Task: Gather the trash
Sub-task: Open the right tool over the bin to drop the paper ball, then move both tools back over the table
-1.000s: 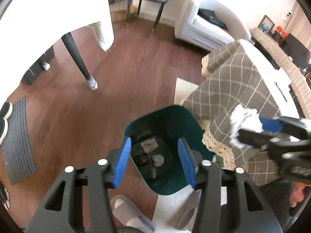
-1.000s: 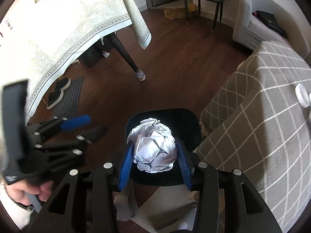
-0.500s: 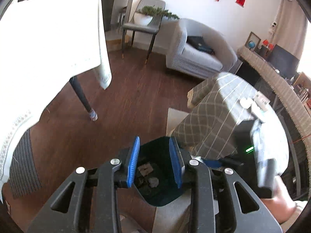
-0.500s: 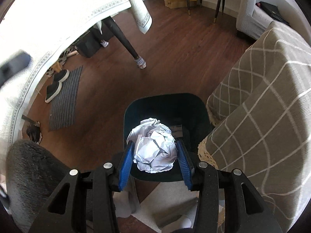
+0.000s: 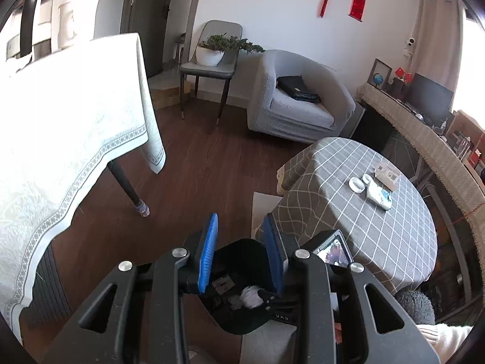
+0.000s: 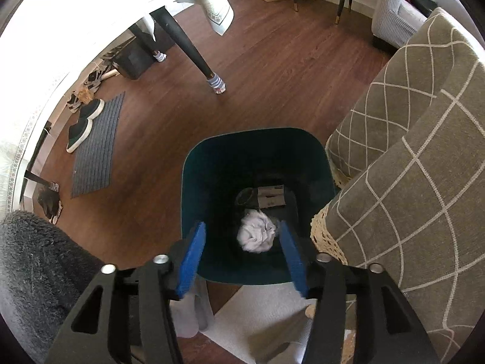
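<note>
Our right hand-held gripper [image 6: 242,261] hangs over the dark green bin [image 6: 194,163], its jaws just opened wide and holding nothing; the crumpled paper ball [image 6: 257,233] sits below and between them, inside the bin, touching neither pad. Our left hand-held gripper [image 5: 241,254] has just narrowed and is empty, its blue pads [image 5: 207,257] a slim gap apart.

We judge the risks small. The ball may rest high on the other rubbish and tip out if the bin is knocked, and the bin stands just beside the checked cloth [image 6: 424,151] of the low bench, where a swinging arm could catch the lace hem.

The left wrist view alone shows the benchtop [image 5: 348,212], with small white items [image 5: 377,195] lying on it, perhaps more trash. Only the right wrist view shows the bin's full depth.
</note>
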